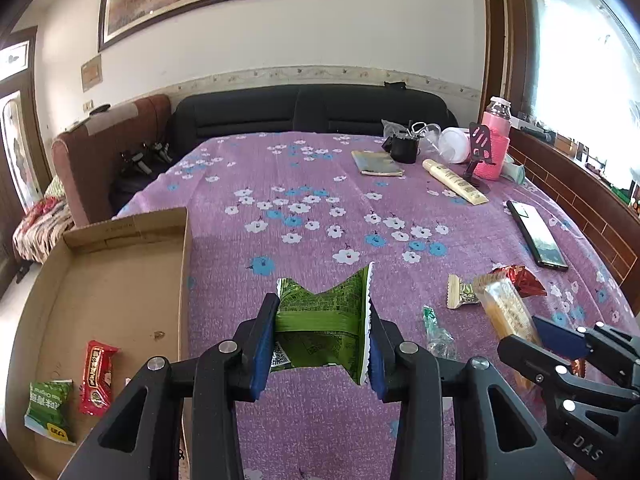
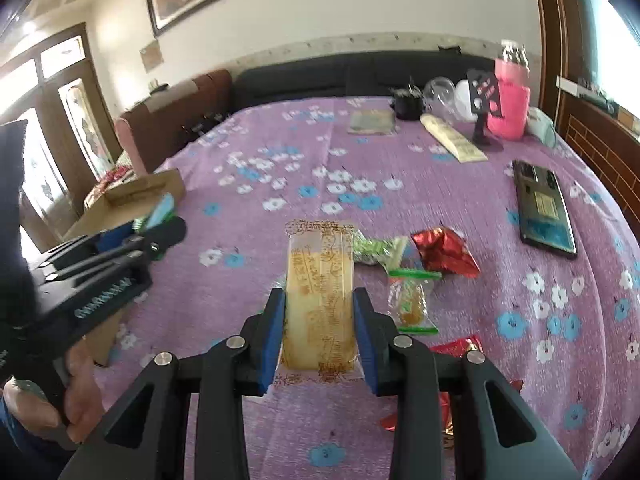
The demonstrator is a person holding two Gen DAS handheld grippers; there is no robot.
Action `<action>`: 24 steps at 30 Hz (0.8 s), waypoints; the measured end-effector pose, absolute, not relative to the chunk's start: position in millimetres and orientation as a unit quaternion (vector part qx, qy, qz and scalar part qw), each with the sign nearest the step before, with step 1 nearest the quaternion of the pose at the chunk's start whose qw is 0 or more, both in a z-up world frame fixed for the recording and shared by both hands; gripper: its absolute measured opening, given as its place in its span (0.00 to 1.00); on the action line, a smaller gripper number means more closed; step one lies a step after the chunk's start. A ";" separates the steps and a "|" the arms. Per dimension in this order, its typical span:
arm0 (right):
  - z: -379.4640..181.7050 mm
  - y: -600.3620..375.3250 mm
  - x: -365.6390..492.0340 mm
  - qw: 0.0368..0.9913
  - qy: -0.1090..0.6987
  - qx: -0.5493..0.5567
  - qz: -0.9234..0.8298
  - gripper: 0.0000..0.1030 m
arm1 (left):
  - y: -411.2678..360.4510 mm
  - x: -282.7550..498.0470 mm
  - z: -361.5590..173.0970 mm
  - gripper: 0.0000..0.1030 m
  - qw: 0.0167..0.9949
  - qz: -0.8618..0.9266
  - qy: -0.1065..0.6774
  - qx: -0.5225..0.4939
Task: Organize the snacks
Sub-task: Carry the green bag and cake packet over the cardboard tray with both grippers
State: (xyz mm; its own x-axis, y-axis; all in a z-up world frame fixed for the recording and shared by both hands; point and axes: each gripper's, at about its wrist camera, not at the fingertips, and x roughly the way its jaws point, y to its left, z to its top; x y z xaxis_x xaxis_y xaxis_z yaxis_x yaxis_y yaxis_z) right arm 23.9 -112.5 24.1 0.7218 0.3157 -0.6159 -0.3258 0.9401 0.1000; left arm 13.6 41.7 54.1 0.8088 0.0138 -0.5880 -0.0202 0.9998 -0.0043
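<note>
Cardboard box (image 1: 120, 264) lies left of left hand-held gripper (image 1: 318, 340) (pinching green snack packet (image 1: 320, 320)); right hand-held gripper (image 2: 318, 340), farther off, clamps yellow cake bar (image 2: 320, 300).

green packet (image 1: 320, 320): crumpled, pinched at both ends — held above the cloth
yellow cake bar (image 2: 320, 300): clear wrapper (printed), gripped lengthwise
</note>
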 end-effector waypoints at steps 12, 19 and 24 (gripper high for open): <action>32.5 -107.6 11.8 0.937 0.296 -0.014 0.185 0.31 | 26.4 2.1 59.2 0.40 0.962 0.032 0.266 0.048; 32.6 -107.0 11.1 0.938 0.293 -0.015 0.187 0.32 | 22.8 0.2 59.8 0.40 0.963 0.037 0.260 0.059; 32.4 -106.3 10.3 0.938 0.292 -0.015 0.188 0.31 | 22.0 -0.2 59.6 0.40 0.963 0.041 0.258 0.062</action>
